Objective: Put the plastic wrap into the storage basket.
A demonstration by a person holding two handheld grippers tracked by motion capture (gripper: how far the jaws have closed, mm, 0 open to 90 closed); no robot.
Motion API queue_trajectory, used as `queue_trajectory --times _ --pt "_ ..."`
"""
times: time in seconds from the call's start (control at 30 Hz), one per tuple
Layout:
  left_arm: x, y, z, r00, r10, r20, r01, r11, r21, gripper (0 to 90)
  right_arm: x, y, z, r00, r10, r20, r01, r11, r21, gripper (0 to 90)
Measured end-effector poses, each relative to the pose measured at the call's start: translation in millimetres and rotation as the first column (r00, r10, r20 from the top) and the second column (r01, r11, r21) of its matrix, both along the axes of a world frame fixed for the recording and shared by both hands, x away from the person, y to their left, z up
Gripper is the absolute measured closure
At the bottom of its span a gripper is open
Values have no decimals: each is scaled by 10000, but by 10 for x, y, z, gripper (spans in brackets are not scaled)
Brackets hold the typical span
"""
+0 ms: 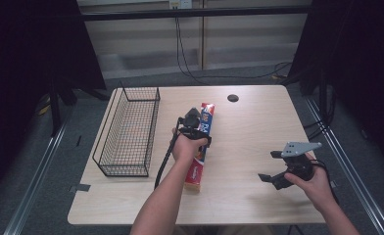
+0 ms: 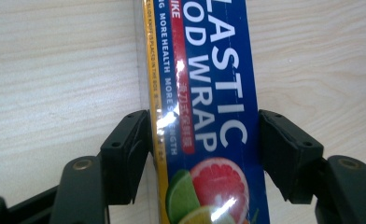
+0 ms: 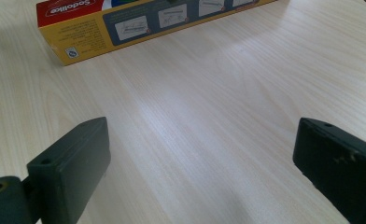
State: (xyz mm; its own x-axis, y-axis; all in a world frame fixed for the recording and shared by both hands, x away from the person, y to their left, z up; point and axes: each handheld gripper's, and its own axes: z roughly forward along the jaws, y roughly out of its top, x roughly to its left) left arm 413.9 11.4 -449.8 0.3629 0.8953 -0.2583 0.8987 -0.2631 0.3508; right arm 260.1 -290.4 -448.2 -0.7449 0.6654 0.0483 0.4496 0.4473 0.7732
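A long blue, red and yellow plastic food wrap box lies lengthwise near the middle of the wooden table. My left gripper reaches down over its middle part. In the left gripper view the box runs up between the two black jaws, and both pads touch its long sides, so the left gripper is shut on it. My right gripper hovers at the table's front right, open, with bare wood between its jaws. The box's yellow end shows far off in the right gripper view.
An empty black wire basket stands along the table's left side, left of the box. A dark round hole sits near the far edge. Cables hang behind the table, and metal rails run along the floor on both sides.
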Motion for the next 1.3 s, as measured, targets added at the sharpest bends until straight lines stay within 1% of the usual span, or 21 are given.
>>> queue_trajectory --times 0.03,0.1,0.23,0.3,0.43,0.47,0.5,0.53,0.57,0.63,0.7,0.73,0.87,0.9,1.0,1.03,1.07,1.1,1.13,1.23,1.3 --pt "0 0 0 10000 0 0 0 10000 0 349 0 0 0 10000 0 0 0 10000 0 37" --pt "39 -38 -44 9998 -31 214 28 9999 141 342 -2 3 -3 10000 -22 9 22 10000 -18 37" --pt "78 -84 -89 9997 15 250 -23 9994 346 337 -6 3 -3 10000 -32 15 32 10000 -40 37" --pt "131 -101 -105 10000 -54 23 53 9991 432 334 -4 9 -6 10000 -58 -14 58 10000 -18 37" --pt "148 -112 -84 9999 -95 -128 102 9984 560 350 -4 22 -8 10000 25 14 -25 10000 -53 38" --pt "149 -119 -68 9999 0 -150 10 9979 645 379 0 32 -14 10000 68 10 -68 10000 -69 38" --pt "155 -123 -13 9995 -148 -270 178 9932 1149 396 2 39 -14 9999 110 29 -109 9999 -107 38" --pt "155 -123 -13 9995 -148 -270 178 9932 1149 412 0 48 -13 9999 119 40 -118 9999 -123 38" --pt "152 -117 16 9984 -297 -482 361 9897 1386 418 -2 52 -9 9999 154 36 -153 9998 -130 38" --pt "145 -107 22 9980 -282 -561 360 9889 1440 423 -3 56 -3 9998 167 73 -166 9998 -137 38" --pt "131 -73 51 9965 -470 -690 570 9869 1511 424 -3 55 -1 9998 180 83 -178 9998 -135 38" --pt "115 -42 83 9953 -588 -773 709 9838 1647 427 -2 53 0 9999 122 104 -120 9999 -112 38" --pt "93 8 140 9939 -588 -937 737 9837 1641 429 -4 48 1 9998 144 106 -143 9998 -124 38" --pt "84 45 183 9922 -706 -1023 878 9807 1746 431 -7 45 3 9998 155 116 -154 9998 -111 38" --pt "75 90 236 9928 -693 -975 862 9797 1808 432 -8 31 9 9998 117 136 -116 9999 -99 38" --pt "70 109 261 9936 -622 -945 778 9821 1714 432 -8 31 9 9998 117 136 -116 9999 -99 38" --pt "70 133 292 9932 -683 -939 839 9810 1750 432 -6 26 10 9998 109 137 -108 9999 -76 38" --pt "62 173 351 9945 -611 -847 751 9820 1734 432 -5 24 12 9998 113 145 -112 9999 -48 38" --pt "62 173 351 9945 -611 -847 751 9820 1734 432 -5 24 12 9998 113 145 -112 9999 -48 38" --pt "53 270 463 9957 -392 -836 524 9854 1621 432 -4 28 10 9998 123 124 -123 9999 -44 38" --pt "47 313 521 9956 -457 -820 593 9834 1713 432 -4 35 8 9998 120 130 -119 9999 -70 38"
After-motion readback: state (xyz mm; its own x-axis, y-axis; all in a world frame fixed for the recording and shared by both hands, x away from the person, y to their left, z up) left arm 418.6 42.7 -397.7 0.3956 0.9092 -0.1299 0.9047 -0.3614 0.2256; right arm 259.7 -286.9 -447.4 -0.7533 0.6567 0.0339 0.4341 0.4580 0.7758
